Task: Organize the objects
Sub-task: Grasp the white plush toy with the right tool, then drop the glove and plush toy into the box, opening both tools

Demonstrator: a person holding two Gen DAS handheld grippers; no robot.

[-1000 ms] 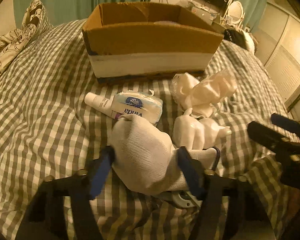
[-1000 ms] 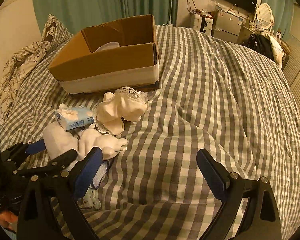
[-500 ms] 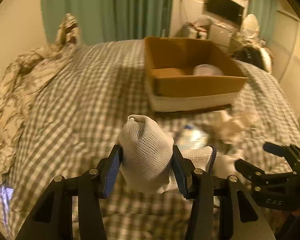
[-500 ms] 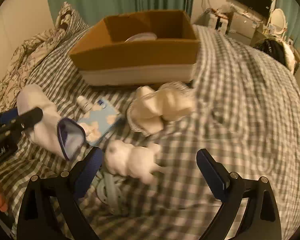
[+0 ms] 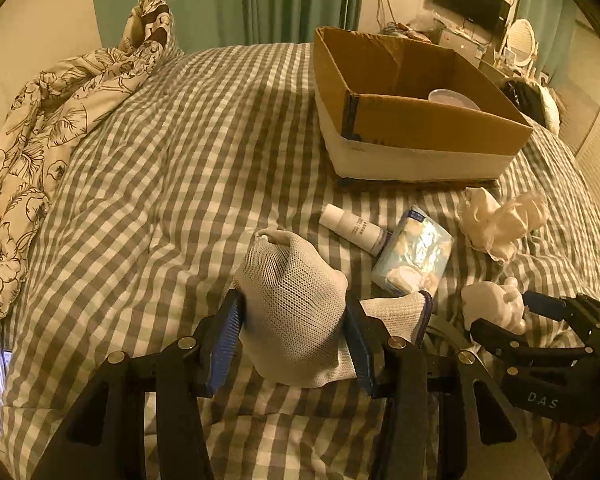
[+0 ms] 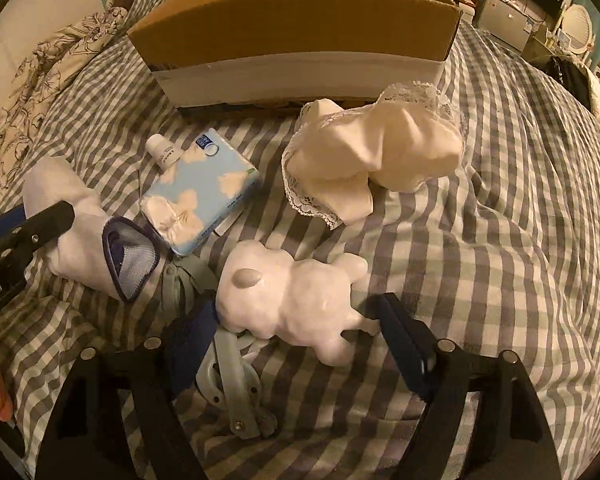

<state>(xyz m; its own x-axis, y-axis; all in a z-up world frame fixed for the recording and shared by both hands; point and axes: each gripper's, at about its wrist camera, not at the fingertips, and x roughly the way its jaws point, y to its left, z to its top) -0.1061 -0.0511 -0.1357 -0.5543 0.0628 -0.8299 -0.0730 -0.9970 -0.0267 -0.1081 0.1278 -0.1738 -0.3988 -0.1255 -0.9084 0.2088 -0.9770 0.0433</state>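
Mesh white sock (image 5: 296,316) sits clamped in your left gripper (image 5: 294,344). Your right gripper (image 6: 296,320) gapes around the white plush toy (image 6: 292,300); closing carelessly might snag the pale plastic clip (image 6: 236,392) beneath.

Box (image 6: 292,20) interior hidden; bottle (image 6: 162,150) label illegible.

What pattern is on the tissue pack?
Light blue with white clouds on the tissue pack; clearest in the right wrist view.

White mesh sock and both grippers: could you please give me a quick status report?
Left gripper shut on white mesh sock, off the bed. Right gripper open, fingers flanking white plush toy. Cardboard box open ahead, path unobstructed.
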